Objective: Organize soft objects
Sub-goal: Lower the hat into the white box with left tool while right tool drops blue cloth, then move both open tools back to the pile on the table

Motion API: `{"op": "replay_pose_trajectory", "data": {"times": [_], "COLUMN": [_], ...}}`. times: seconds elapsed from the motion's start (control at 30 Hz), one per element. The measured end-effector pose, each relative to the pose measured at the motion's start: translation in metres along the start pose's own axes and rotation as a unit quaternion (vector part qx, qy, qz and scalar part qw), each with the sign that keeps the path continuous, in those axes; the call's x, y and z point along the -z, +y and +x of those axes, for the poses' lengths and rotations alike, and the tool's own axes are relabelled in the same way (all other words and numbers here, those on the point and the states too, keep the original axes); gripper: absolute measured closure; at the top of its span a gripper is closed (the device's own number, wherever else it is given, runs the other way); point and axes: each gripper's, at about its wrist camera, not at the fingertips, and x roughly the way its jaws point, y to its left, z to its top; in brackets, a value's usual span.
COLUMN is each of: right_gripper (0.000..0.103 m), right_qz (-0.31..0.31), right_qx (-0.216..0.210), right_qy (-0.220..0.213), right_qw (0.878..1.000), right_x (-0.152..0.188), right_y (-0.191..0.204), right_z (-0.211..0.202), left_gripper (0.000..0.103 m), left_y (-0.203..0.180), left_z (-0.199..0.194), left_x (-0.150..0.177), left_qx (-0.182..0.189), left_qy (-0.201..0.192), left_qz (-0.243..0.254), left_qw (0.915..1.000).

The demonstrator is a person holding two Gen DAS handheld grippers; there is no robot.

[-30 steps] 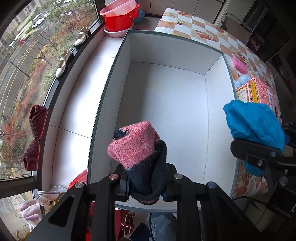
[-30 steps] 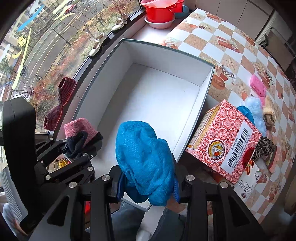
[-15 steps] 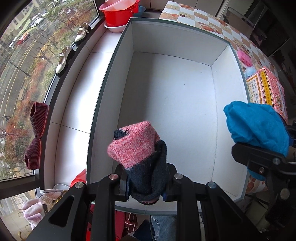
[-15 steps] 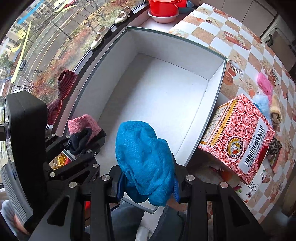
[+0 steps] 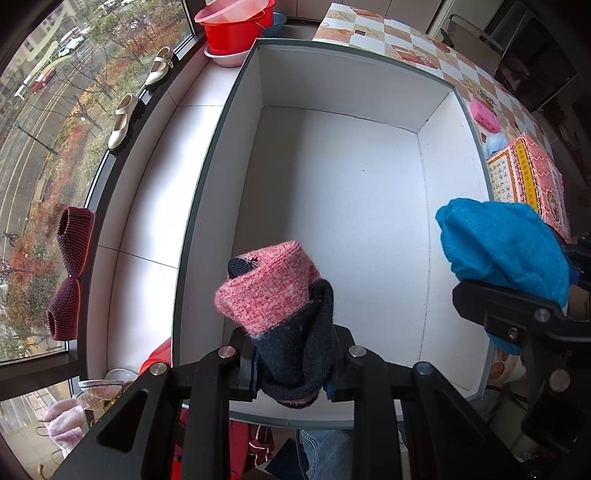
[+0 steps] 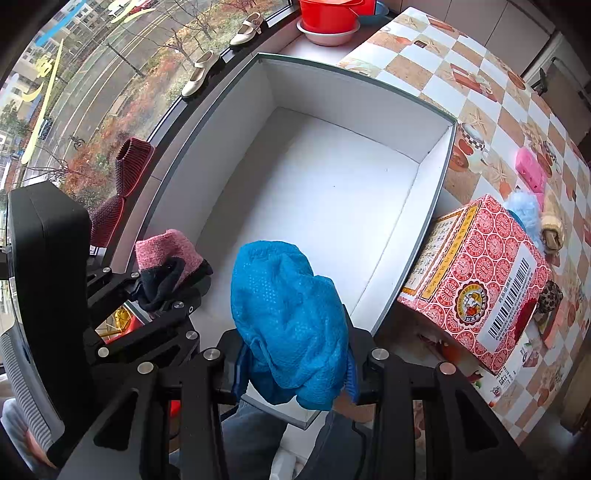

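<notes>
closest to me in the left cam, my left gripper has the pink & navy knit sock between its pads, bundle sticking up out of the fingers, pink cuff on top, navy part down in the jaws. those jaws have just been easing apart a touch, but the pads look to be on the wool w/ the sock between them, so i read it as pinching the sock. off to its right, my right gripper is clamped on the blue mesh cloth, which bunches up above the fingers & hangs a bit below them; jaws partly closed, squeezing the fabric. both tools point down over the near end of the white box, sock above the near-left part, blue cloth above the near-right wall. under the grippers i can see denim, a person's leg prob. just right of the right gripper, touching or v close to the box's outer wall, sits a red patterned carton. past that on the checkered tablecloth lie a pale blue fluffy thing, a pink item & a tan one. left of the left gripper, along the window ledge, dark red knit slippers, then further on cream shoes. farthest, beyond the box's far end, stacked red basins.
</notes>
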Motion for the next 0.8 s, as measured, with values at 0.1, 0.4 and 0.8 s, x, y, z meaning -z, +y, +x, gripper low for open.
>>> {"op": "replay_pose_trajectory", "data": {"times": [0.1, 0.4, 0.8], "right_gripper": [0.06, 0.014, 0.0], "right_qz": [-0.003, 0.01, 0.031], "right_qx": [-0.005, -0.023, -0.026], "right_qy": [-0.004, -0.035, -0.067], "right_qw": [1.0, 0.999, 0.997], "right_x": [0.0, -0.002, -0.005], "right_y": [0.001, -0.008, -0.014], "right_z": [-0.001, -0.015, -0.041], "left_gripper": [0.053, 0.0, 0.0], "left_y": [-0.002, 0.007, 0.014], "left_z": [-0.002, -0.006, -0.018], "left_x": [0.0, 0.0, -0.014], "left_qx": [0.001, 0.017, 0.057], "left_qy": [-0.004, -0.028, -0.027], "left_qz": [0.0, -0.038, -0.048], "left_qw": [1.0, 0.9988, 0.9969]}}
